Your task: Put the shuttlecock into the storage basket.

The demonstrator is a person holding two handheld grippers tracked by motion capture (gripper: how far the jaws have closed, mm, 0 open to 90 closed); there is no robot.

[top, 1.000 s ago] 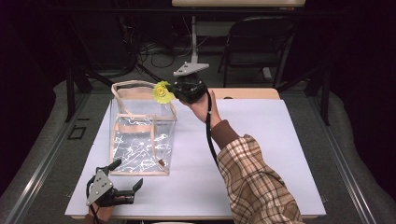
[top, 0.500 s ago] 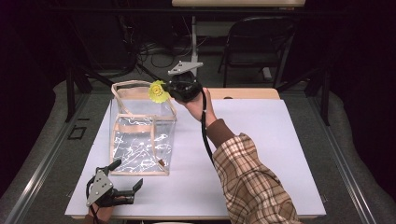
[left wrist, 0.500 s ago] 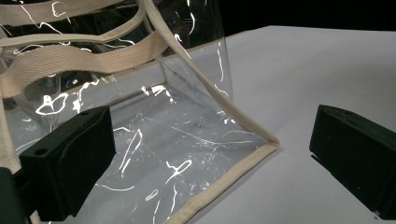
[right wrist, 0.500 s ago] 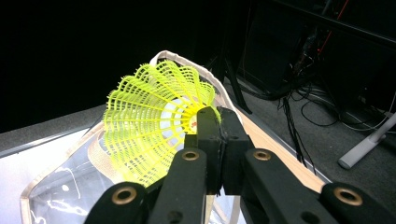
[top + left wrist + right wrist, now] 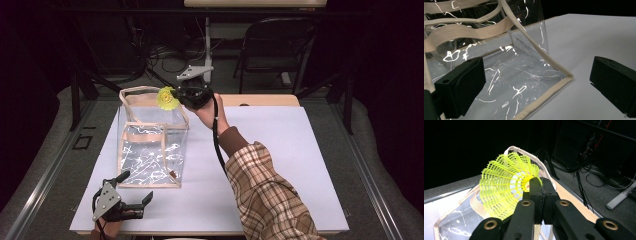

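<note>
Between the pinched jaws of the right tongs (image 5: 537, 195), a light, springy shuttlecock (image 5: 504, 192) is held by its skirt rim above the bag (image 5: 150, 145); left tongs (image 5: 132, 192) spread

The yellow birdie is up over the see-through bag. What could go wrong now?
The right gripper pinches the yellow shuttlecock only at the edge of its skirt, so it might slip out or the thin plastic mesh could bend. It hangs near the clear bag's far rim, so if dropped now it may hit the rim or a strap and fall outside. The left gripper sits open beside the bag, not steadying it, so a bump could tip it.
</note>
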